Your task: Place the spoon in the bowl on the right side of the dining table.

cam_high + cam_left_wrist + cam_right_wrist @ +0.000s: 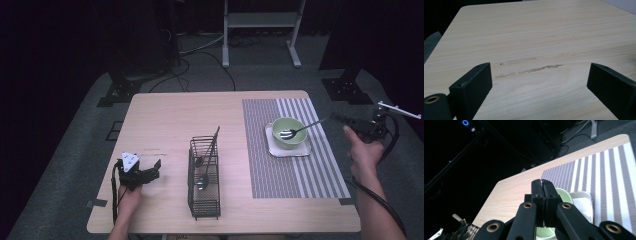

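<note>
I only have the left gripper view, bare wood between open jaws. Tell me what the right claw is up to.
Observer: The right claw is shut on the handle of a metal utensil, beyond the table's right edge.
Operator: Report where its other end is.
Observer: Its head lies inside the green bowl on the striped mat.
Operator: Name what stands nearest my side.
Observer: A black wire basket holding more cutlery, just right of the left claw in the high view.
</note>
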`<move>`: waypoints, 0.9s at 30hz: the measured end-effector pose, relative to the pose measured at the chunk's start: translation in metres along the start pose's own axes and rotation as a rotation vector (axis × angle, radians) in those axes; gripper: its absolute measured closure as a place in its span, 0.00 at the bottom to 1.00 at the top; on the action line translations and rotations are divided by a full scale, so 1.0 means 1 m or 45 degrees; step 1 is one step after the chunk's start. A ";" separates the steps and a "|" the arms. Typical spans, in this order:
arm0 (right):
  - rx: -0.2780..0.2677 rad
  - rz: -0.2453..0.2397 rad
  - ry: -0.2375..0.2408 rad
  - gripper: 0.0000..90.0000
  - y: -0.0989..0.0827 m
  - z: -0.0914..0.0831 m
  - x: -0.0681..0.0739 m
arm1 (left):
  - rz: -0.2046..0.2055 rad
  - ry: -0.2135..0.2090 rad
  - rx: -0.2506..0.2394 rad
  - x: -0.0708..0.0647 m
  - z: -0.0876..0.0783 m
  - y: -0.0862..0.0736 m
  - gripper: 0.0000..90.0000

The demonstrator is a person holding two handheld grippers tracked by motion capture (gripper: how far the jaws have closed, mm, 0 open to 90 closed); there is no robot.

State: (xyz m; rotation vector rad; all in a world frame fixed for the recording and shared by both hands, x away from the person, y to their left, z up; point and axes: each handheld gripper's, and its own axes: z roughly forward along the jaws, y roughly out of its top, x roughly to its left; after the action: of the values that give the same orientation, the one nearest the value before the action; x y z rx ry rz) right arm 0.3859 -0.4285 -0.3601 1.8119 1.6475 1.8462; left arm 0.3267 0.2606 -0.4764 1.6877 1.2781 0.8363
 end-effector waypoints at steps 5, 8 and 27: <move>-0.013 0.007 -0.028 0.99 0.002 0.000 -0.004 | 0.000 0.000 0.000 0.000 0.000 0.000 0.06; -0.022 0.006 -0.045 0.99 0.003 0.000 -0.005 | 0.001 0.002 0.003 0.000 0.000 0.000 0.06; -0.035 0.048 -0.103 0.99 -0.007 0.007 -0.023 | 0.000 0.003 0.003 0.000 0.000 0.000 0.06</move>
State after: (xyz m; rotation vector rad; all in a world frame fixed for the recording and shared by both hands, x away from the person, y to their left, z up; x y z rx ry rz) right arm 0.3939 -0.4363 -0.3823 1.8932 1.5639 1.7757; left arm 0.3267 0.2607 -0.4764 1.6890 1.2815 0.8370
